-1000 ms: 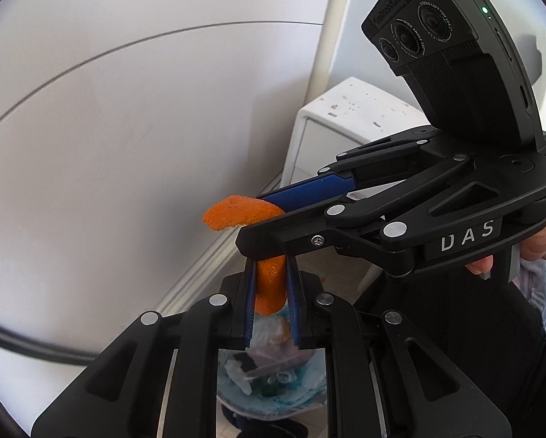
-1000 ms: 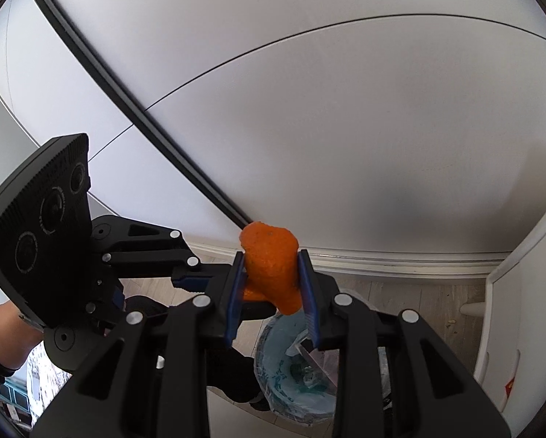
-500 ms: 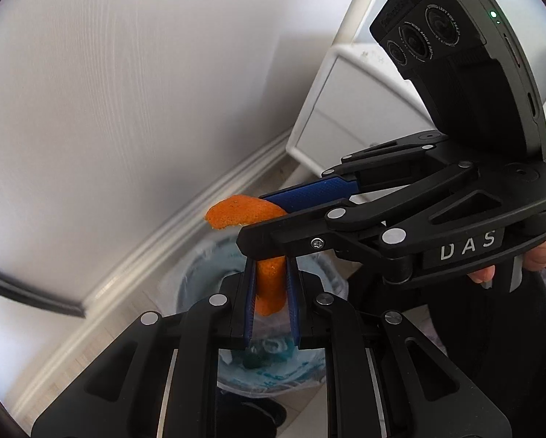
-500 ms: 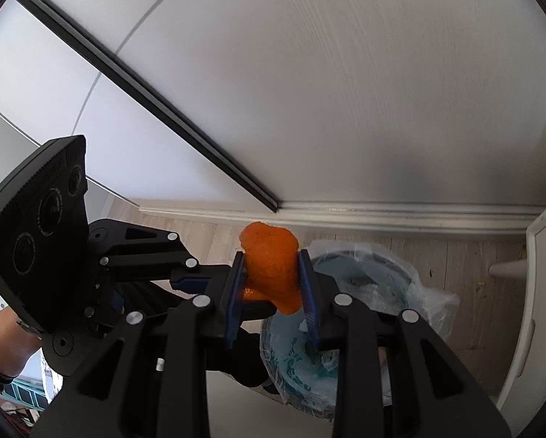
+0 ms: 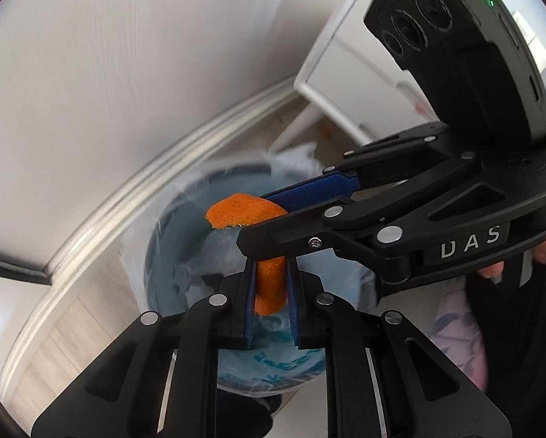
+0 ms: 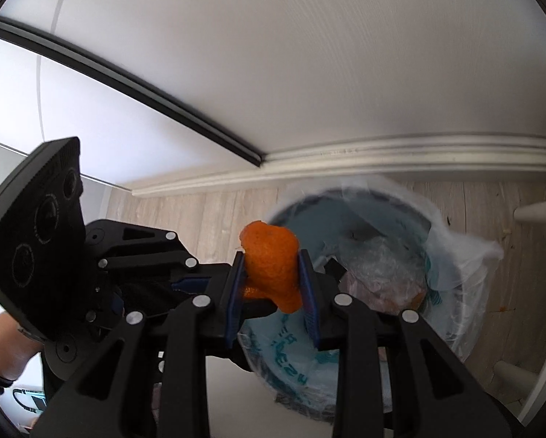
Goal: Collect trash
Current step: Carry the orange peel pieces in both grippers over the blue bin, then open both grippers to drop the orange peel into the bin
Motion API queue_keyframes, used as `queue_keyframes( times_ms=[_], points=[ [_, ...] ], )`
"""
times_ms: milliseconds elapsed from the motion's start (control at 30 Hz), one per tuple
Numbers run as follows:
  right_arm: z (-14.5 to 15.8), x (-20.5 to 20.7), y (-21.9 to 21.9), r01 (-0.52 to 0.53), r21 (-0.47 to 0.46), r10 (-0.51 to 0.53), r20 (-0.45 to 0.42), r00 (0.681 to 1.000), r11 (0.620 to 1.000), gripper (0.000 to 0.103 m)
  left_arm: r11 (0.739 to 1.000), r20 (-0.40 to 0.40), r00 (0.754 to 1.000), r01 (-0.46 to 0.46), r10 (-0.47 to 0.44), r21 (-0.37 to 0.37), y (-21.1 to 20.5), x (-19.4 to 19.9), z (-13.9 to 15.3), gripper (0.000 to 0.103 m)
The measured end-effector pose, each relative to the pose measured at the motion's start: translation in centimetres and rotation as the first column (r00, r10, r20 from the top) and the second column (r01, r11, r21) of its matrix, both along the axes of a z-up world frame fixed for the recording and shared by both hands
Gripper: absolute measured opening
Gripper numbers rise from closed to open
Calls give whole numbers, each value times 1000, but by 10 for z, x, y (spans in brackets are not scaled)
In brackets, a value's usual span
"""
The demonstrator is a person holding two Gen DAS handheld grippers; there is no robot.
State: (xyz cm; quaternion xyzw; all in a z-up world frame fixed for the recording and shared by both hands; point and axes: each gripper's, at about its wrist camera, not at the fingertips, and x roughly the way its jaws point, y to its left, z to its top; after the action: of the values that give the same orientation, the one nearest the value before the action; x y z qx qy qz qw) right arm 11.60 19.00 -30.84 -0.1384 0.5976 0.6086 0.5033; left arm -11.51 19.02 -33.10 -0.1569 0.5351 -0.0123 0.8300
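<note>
Each gripper is shut on a piece of orange peel. My left gripper pinches one peel piece above the bin. My right gripper holds a larger peel piece; it also shows in the left wrist view, crossing from the right just above the left one. Below both stands a round bin with a clear blue-printed liner, also in the right wrist view, holding crumpled plastic trash.
A white wall with a skirting board runs behind the bin. A white piece of furniture with legs stands to the right. The floor is pale wood with orange crumbs.
Both grippers have tilted downward with their peels still held. The bin has come much more fully into view beneath them, and the wall takes up less of the view.
</note>
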Motion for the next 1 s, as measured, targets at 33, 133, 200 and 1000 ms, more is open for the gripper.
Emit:
queue_keyframes(
  times_ms=[33, 133, 200, 1000],
  points=[
    [-5, 0, 2, 5, -11, -5, -9, 1000, 1000, 29, 1000, -12, 1000, 3, -3, -8, 1, 2, -7, 13],
    [-23, 4, 4, 22, -40, -23, -31, 999, 999, 29, 999, -34, 999, 0, -2, -44, 6, 8, -21, 13],
    [-31, 5, 4, 26, -58, -29, -41, 999, 998, 29, 998, -45, 999, -1, -2, -60, 6, 12, -31, 13],
    [-8, 19, -14, 104, -2, -101, 219, 970, 995, 96, 997, -41, 998, -48, 50, 59, 0, 4, -29, 97]
  ],
)
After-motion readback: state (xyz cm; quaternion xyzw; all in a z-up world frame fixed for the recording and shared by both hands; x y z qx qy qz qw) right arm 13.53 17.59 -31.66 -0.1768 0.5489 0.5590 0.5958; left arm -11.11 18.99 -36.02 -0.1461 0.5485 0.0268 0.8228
